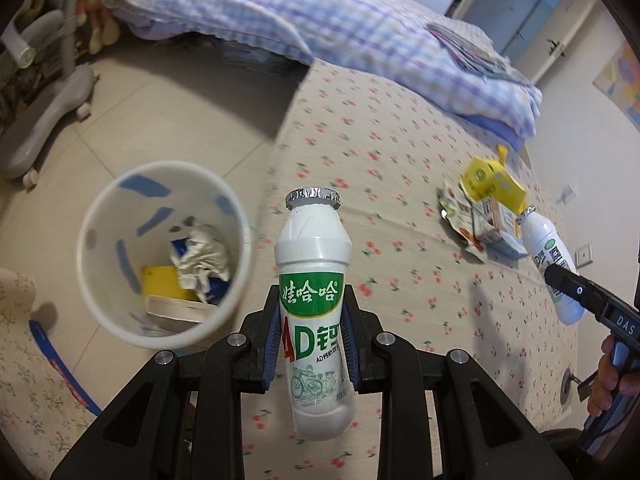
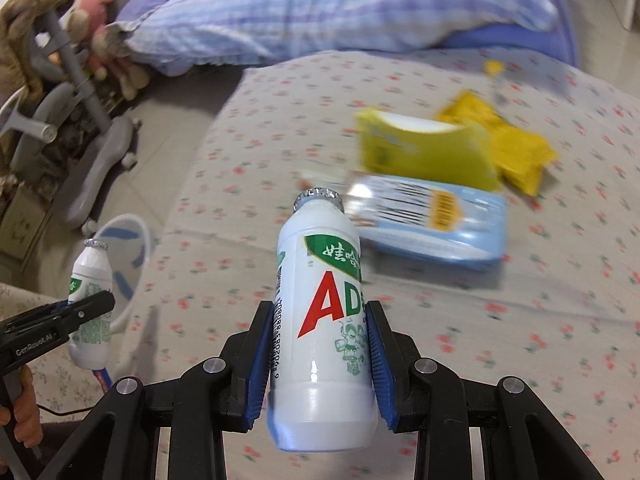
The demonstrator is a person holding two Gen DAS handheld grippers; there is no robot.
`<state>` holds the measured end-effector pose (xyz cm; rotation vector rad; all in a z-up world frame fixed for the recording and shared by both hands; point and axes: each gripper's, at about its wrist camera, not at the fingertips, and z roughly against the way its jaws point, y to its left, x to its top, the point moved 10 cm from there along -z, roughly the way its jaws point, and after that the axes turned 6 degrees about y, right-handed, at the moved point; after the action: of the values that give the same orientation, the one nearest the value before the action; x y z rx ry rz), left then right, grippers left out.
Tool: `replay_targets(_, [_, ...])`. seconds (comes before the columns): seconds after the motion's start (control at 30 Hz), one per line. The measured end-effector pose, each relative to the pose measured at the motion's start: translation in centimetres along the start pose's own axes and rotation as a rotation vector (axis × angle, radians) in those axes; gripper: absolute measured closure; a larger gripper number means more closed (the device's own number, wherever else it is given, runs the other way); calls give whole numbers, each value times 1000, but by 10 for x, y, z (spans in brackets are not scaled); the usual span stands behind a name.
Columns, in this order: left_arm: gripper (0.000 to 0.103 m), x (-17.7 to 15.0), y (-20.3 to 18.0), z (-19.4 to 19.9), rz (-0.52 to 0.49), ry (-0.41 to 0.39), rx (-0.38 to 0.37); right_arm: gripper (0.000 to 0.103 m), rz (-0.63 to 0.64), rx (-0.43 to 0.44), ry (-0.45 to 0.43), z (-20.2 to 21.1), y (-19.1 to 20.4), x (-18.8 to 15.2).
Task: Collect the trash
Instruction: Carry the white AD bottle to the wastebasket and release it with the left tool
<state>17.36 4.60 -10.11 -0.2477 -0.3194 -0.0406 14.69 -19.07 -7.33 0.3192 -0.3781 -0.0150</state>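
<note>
**Both grippers loaded, one bottle each**

While both views are motion-blurred at the edges, the grips read clearly. Left gripper (image 1: 310, 344) is clamped on a white drink bottle (image 1: 314, 304): blue pads press both sides of the label, foil cap up, base hanging below the fingers. Right gripper (image 2: 318, 364) is clamped on a second white bottle (image 2: 320, 316), same brand, red "AD" print facing the camera, pads on its lower half, cap tilted slightly toward 1 o'clock.

Cross-check: in the left wrist view the right gripper shows at 3 o'clock with its bottle; a hand (image 1: 608, 376) is on its grip. In the right wrist view the left gripper and its bottle sit at 9 o'clock, just in front of the bin.

Trash bin (image 1: 94, 280): white cup-shaped bin with blue marks, on the tiled floor (image 1: 160, 92), at 9 o'clock of the left bottle, beside the edge of the bed (image 1: 400, 160). Inside: crumpled paper (image 1: 202, 254), something yellow, something blue, a pale carton edge.

Still on the floral sheet, at 1–2 o'clock in the right wrist view: a yellow-green carton (image 2: 424, 144), a yellow wrapper (image 2: 516, 148), a light-blue pack (image 2: 436, 220). They lie touching in one heap.

Background: checked quilt (image 1: 320, 20) at 12 o'clock, grey wheeled stand base (image 1: 48, 112) at 10 o'clock.
</note>
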Motion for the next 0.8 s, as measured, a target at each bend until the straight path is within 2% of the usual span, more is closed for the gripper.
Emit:
replay_targets(0.43, [74,22,85,19,123,-128,88,64,142,20,-1,-33,91,17])
replay_targets(0.6, [74,31,110,12,159,-143,71,64,173,25,6,-51,116,23])
replay_targets(0.77, [73,41,131,4,163,-152,101,64,191,26,23,-70,134,26])
replay_targets(0.8, [68,42,134,3,170,-144,96,64,193,28,25,-73,138,26])
